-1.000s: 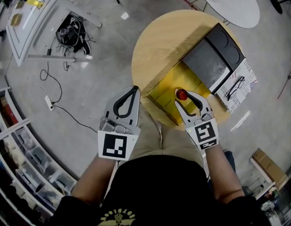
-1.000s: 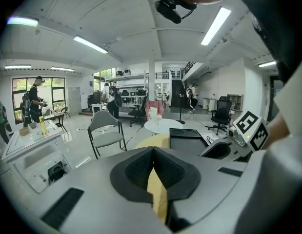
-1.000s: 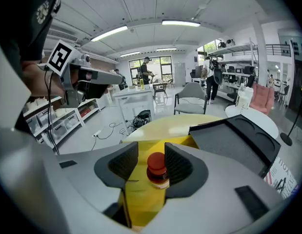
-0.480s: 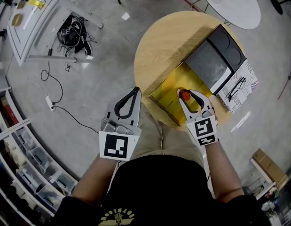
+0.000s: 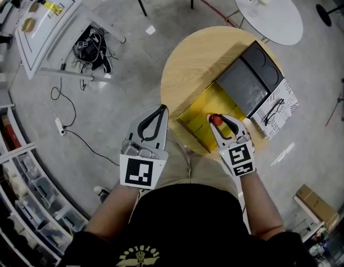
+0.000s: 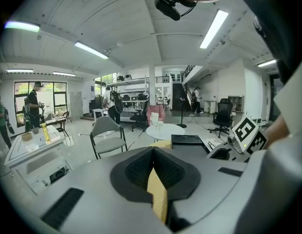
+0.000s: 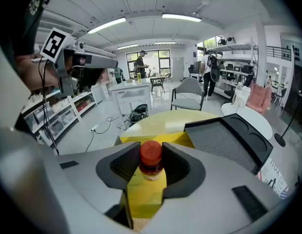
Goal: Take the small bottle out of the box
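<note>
The small bottle [image 5: 215, 119] [image 7: 151, 161] has a red cap and stands in the open yellow box [image 5: 208, 105] [image 7: 155, 131] on the round wooden table [image 5: 194, 60]. My right gripper [image 5: 219, 118] [image 7: 151, 149] reaches over the box's near edge. Its jaws are closing, and their dark pads lie against both sides of the bottle's cap and neck. Over the floor to the left of the table, my left gripper [image 5: 160, 109] [image 6: 151, 152] is shut with nothing in it.
The box's dark lid [image 5: 252, 77] lies folded back behind it. A printed sheet with spectacles [image 5: 277, 107] sits at the table's right edge. A white round table [image 5: 269, 10] stands beyond. Cables [image 5: 94, 49] and shelves are on the floor to the left.
The right gripper's jaws have drawn in around the red-capped bottle. The view has shifted slightly; the left gripper has stayed shut in about the same place.
</note>
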{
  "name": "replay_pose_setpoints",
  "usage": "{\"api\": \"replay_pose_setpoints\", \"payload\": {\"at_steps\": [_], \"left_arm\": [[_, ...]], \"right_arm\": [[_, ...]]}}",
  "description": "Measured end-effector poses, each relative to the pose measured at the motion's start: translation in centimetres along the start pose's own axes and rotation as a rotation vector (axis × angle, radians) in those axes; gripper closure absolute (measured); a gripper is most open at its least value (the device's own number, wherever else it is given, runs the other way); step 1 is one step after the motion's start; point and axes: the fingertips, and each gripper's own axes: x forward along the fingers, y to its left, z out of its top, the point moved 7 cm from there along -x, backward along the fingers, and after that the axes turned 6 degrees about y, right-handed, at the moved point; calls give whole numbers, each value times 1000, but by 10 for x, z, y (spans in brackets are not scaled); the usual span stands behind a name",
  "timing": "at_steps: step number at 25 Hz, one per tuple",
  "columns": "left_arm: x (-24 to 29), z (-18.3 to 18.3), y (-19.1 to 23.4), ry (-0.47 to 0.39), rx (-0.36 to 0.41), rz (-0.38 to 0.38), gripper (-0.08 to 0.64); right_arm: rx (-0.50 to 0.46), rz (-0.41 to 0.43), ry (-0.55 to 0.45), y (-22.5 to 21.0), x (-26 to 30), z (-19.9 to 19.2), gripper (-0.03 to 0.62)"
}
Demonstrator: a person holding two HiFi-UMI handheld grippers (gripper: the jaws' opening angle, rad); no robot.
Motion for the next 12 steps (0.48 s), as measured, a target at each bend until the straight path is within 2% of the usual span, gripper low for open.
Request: {"api": "replay_pose_setpoints", "payload": {"at_steps": [12], "left_arm": [[-23, 25, 1, -23, -14, 38, 546]], "right_arm": [[-39, 18, -34, 7, -34, 31, 442]]}}
